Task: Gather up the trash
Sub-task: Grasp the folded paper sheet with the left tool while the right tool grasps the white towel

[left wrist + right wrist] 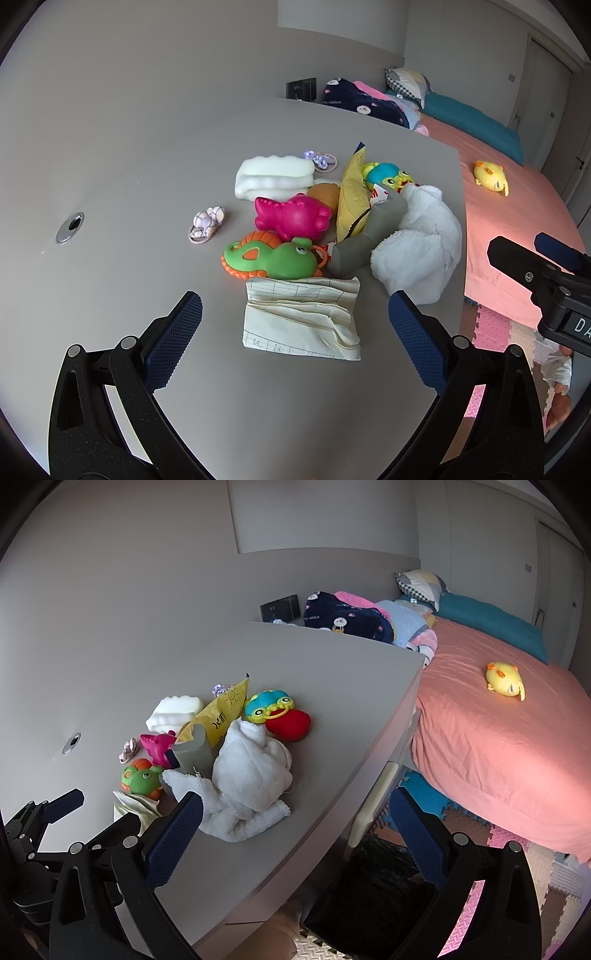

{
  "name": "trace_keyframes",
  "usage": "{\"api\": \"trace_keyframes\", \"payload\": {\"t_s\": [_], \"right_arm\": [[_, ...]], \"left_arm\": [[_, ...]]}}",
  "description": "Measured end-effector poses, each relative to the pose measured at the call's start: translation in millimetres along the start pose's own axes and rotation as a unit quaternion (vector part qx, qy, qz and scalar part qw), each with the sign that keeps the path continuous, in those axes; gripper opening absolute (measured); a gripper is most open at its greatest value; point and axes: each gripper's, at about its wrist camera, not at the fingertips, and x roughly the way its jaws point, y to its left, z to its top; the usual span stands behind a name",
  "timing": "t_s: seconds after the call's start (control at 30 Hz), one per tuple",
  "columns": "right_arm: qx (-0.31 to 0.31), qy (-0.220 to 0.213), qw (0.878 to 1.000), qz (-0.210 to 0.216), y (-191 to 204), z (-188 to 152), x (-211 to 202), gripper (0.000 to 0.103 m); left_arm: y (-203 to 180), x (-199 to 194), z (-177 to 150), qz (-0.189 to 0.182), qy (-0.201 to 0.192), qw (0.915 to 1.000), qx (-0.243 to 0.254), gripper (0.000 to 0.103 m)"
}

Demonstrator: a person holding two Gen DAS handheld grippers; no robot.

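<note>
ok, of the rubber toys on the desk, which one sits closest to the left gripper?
The green toy with orange trim, right behind the crumpled lined paper that the open left gripper faces. The pink toy and the blue-and-yellow toy lie further back.

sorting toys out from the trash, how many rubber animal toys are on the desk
3 clearly: a green and orange one nearest the folded paper, a pink one just behind it, and a blue and yellow one at the pile's far side. The pile may hide more.
</note>
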Motion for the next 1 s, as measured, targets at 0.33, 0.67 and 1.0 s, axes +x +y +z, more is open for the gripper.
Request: {"api": "trace_keyframes", "payload": {"t_s": [0.33, 0.67, 1.0], "right_arm": [[-0.002, 0.032, 0.998, 0.046, 5, 2, 30, 0.100], [-0.017, 0.052, 0.996, 0.066, 26, 9, 59, 0.095], [-0.014, 0.090, 0.993, 0.079, 32, 1, 79, 0.047]], "left_arm": [[-4, 29, -2, 0.036, 0.025, 0.9989, 0.016, 0.097], [1, 48, -5, 0.047, 0.046, 0.9977, 0.014, 0.073], [14, 38, -13, 0.014, 0.027, 0.9995, -0.009, 0.070]]}}
